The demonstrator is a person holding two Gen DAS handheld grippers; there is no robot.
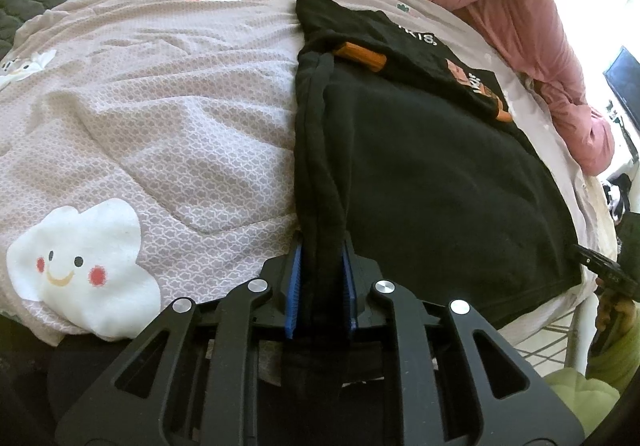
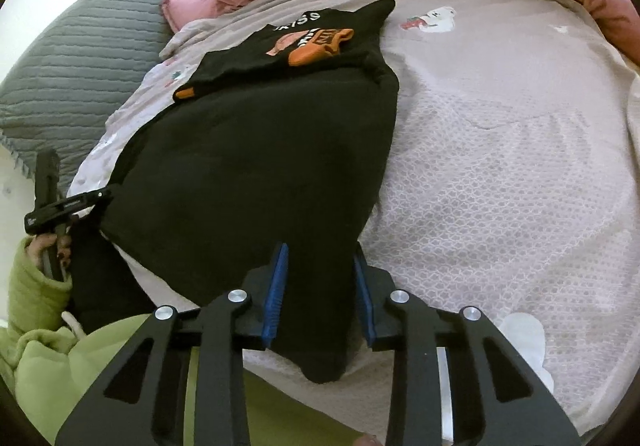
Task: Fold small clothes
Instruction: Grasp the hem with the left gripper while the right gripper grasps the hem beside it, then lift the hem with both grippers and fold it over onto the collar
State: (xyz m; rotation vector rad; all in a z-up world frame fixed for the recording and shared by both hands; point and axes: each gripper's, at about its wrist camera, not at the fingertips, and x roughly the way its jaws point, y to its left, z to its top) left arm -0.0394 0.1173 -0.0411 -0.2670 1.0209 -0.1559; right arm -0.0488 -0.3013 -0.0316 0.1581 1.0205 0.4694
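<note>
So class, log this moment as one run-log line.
task: fold small clothes | left gripper: shut on black shirt hem corner | right gripper: around other hem corner, grip unclear | shirt flat on patterned quilt

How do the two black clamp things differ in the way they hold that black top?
The left gripper has its jaws close together, pinching a bunched-up edge of the black top. The right gripper has its jaws wider apart, with a flatter corner of the cloth between them. Both have blue pads and grip the near edge.
</note>
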